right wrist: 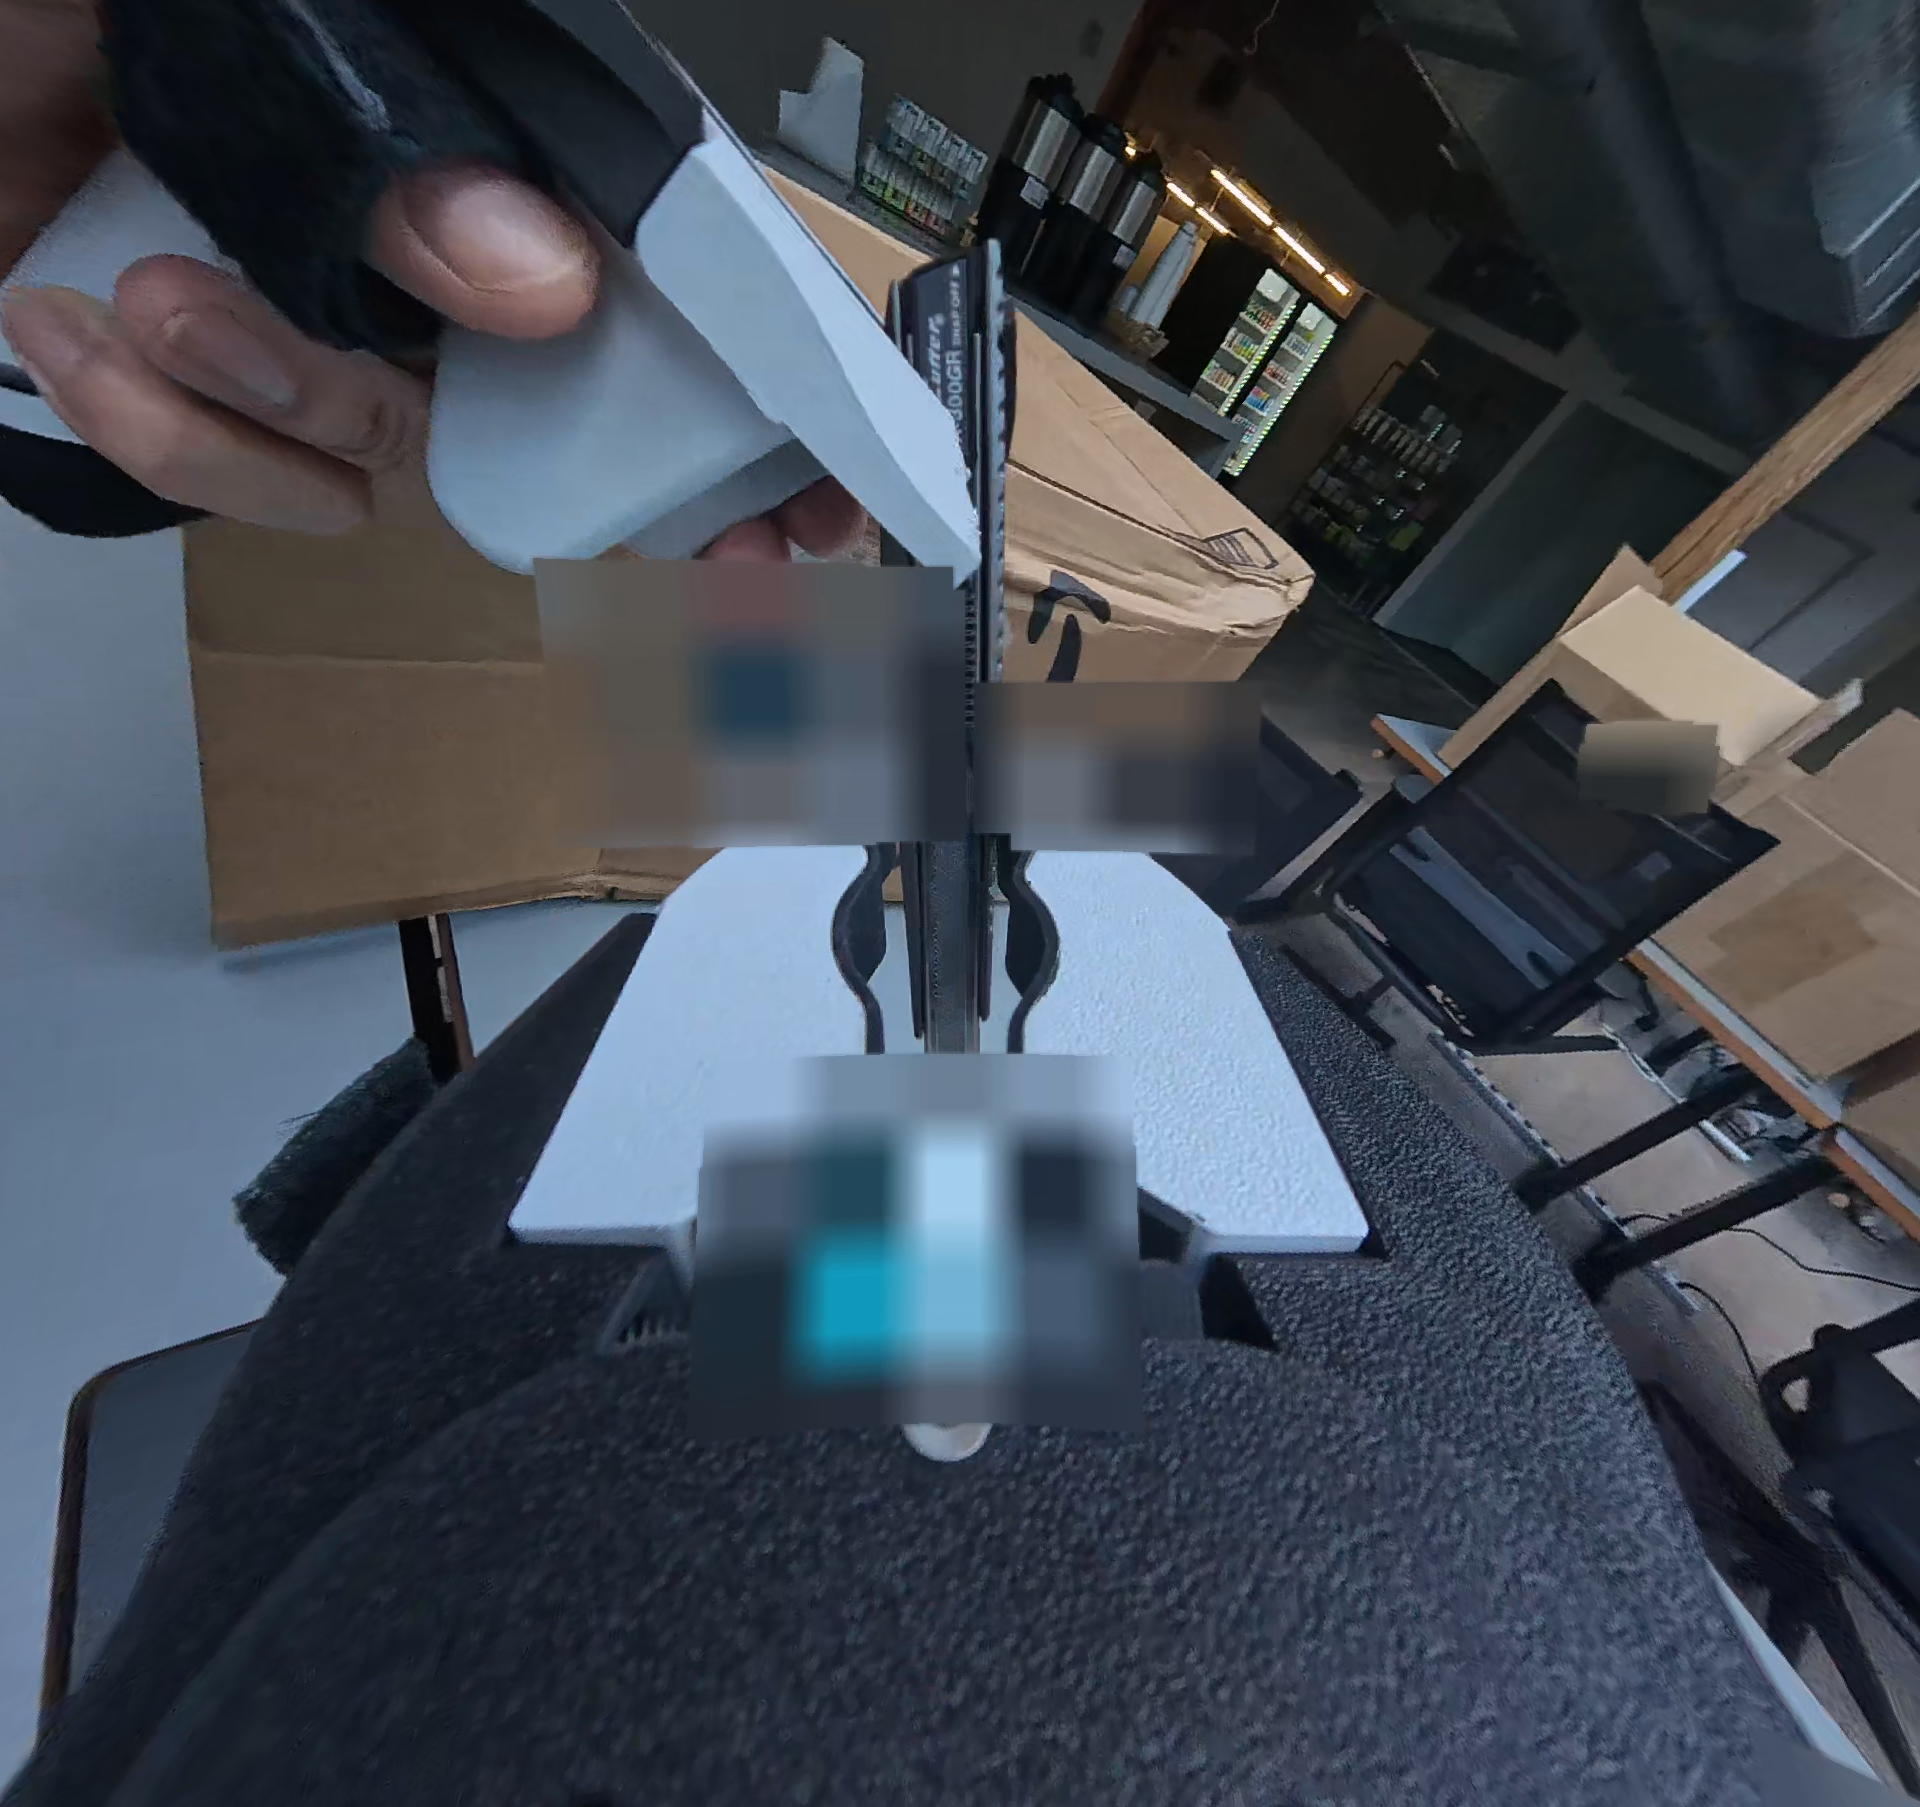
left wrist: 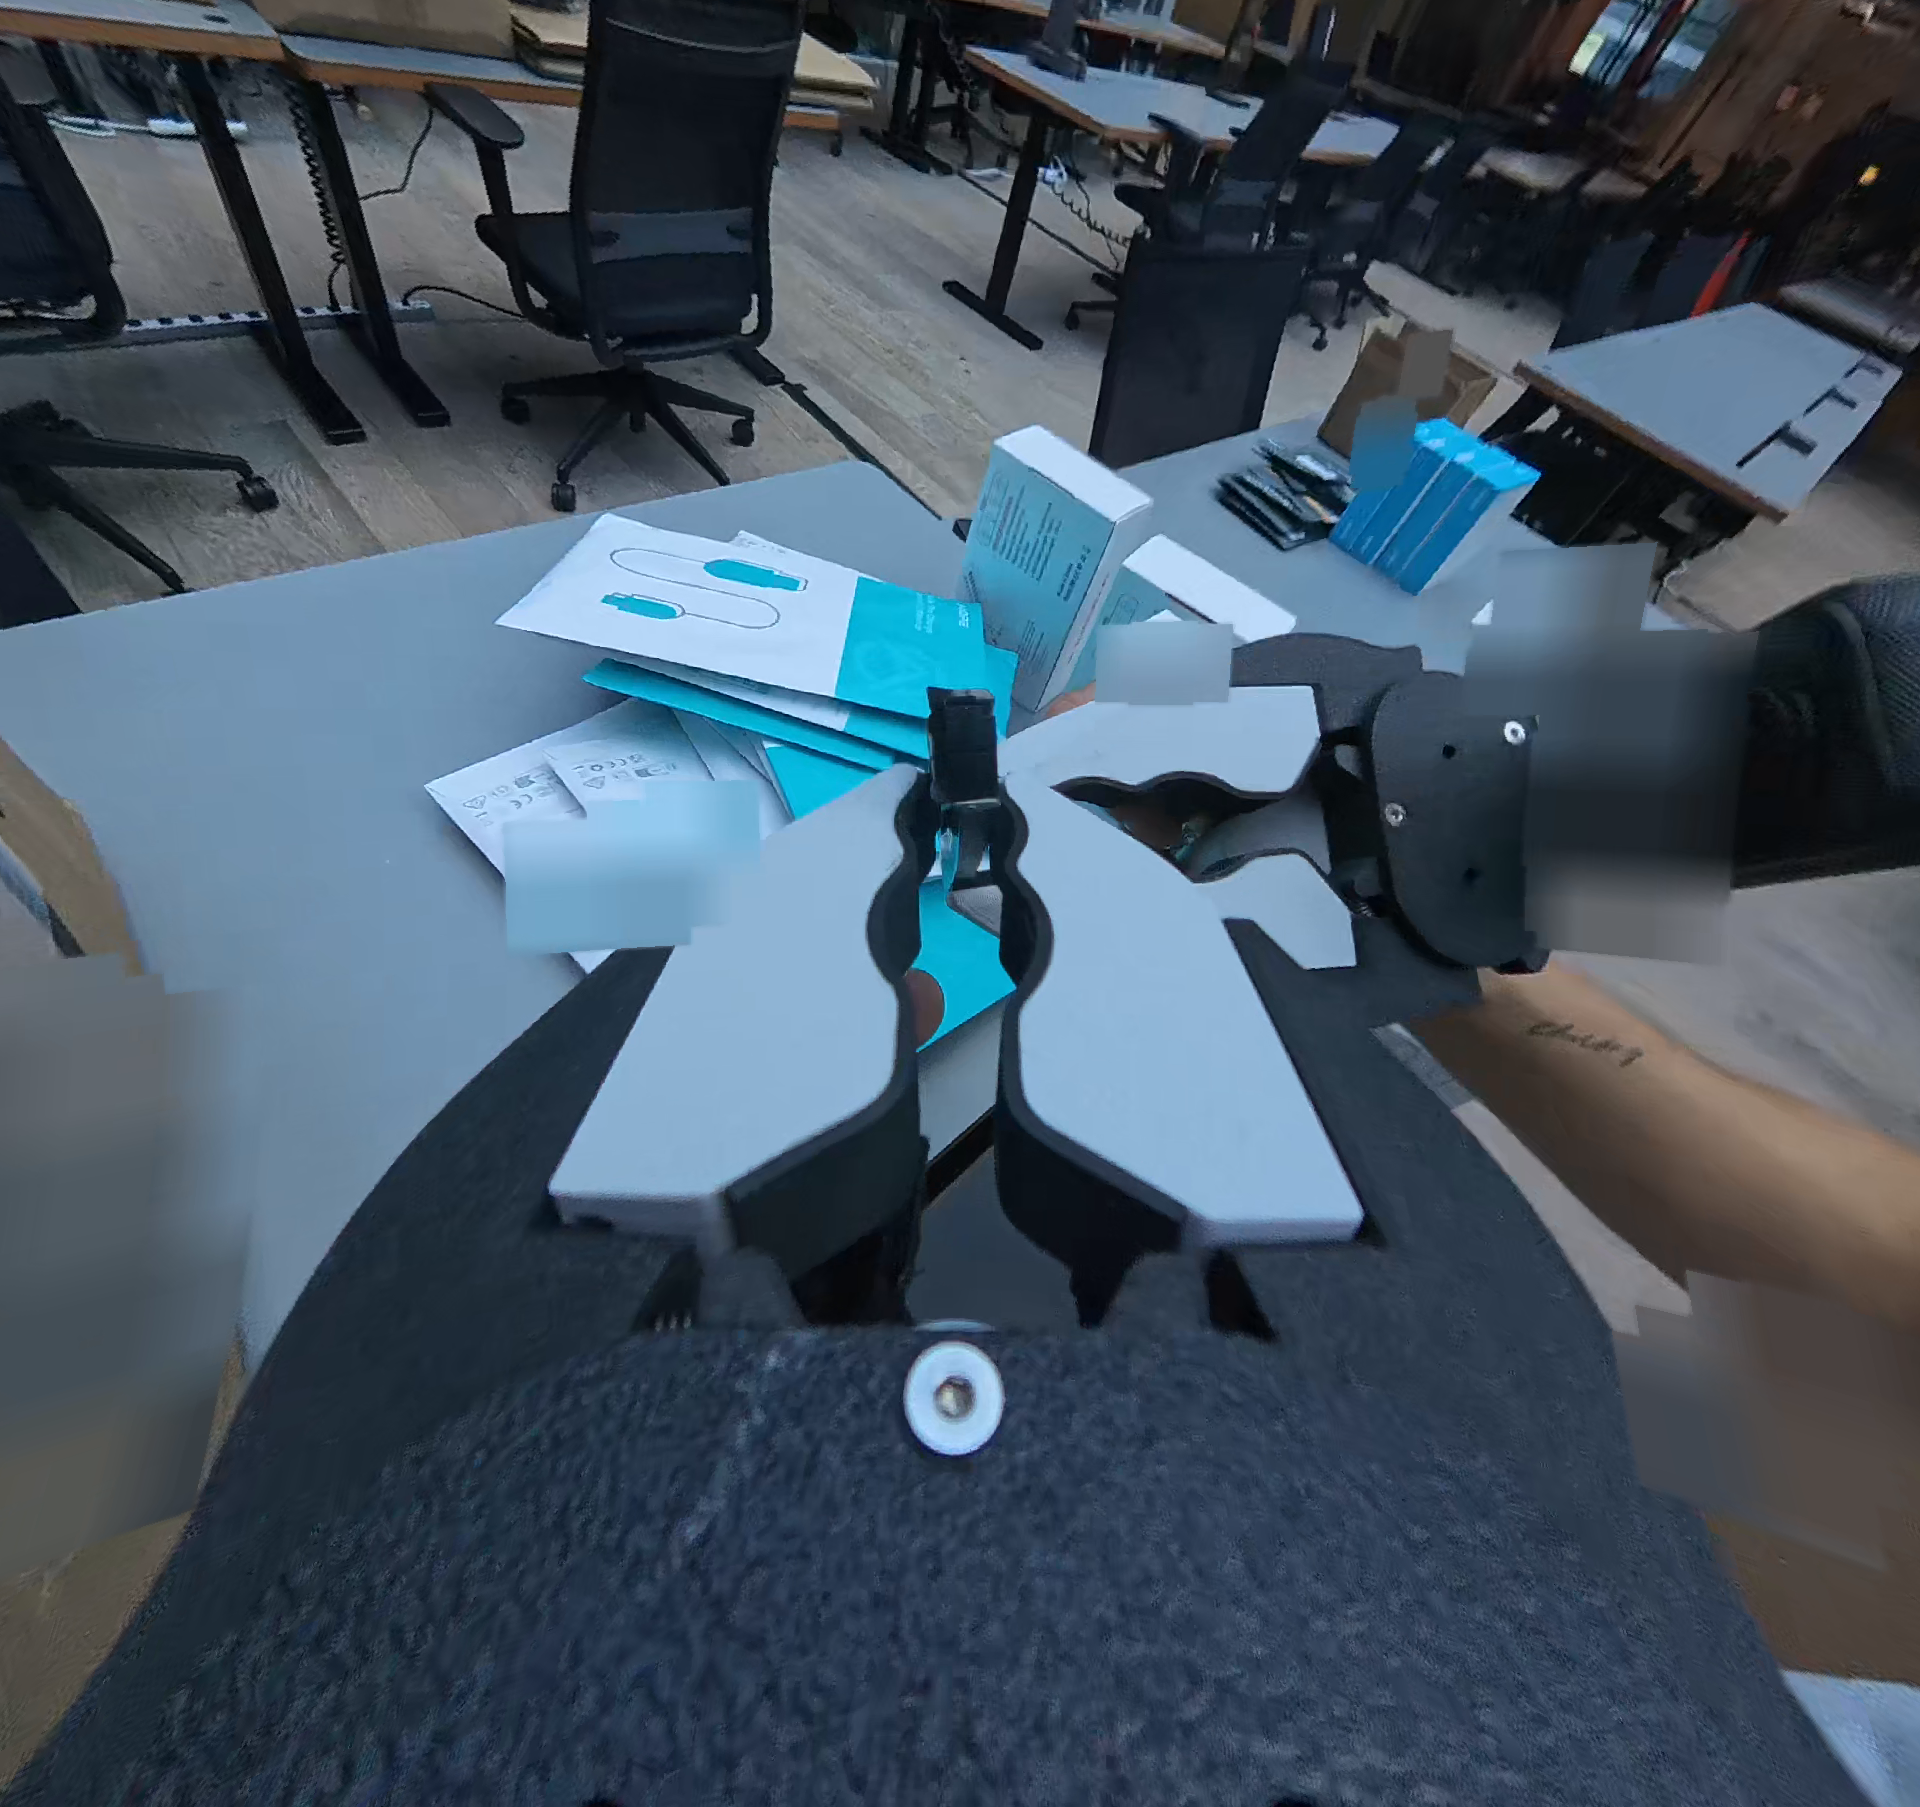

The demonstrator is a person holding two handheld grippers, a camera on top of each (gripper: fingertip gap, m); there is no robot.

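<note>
Above grey table [left wrist: 260, 718]: left gripper [left wrist: 961, 801] almost closed, tips pinching end of black utility knife [left wrist: 964, 749]. Right gripper [left wrist: 1081, 791] comes in from 3 o'clock, narrowed onto same knife. Right wrist view: knife [right wrist: 951, 386] runs toward 12 o'clock out of right gripper [right wrist: 951, 926]; left gripper's finger [right wrist: 790, 355] lies against it from 10 o'clock. Blade state unclear. Teal-and-white packets [left wrist: 727, 614] on table at 11 o'clock of left gripper, small boxes [left wrist: 1049, 562] at 1 o'clock.

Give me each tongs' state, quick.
Left tongs: shut on the black cutter, at one end.
Right tongs: shut on the black cutter, at the other end.
</note>
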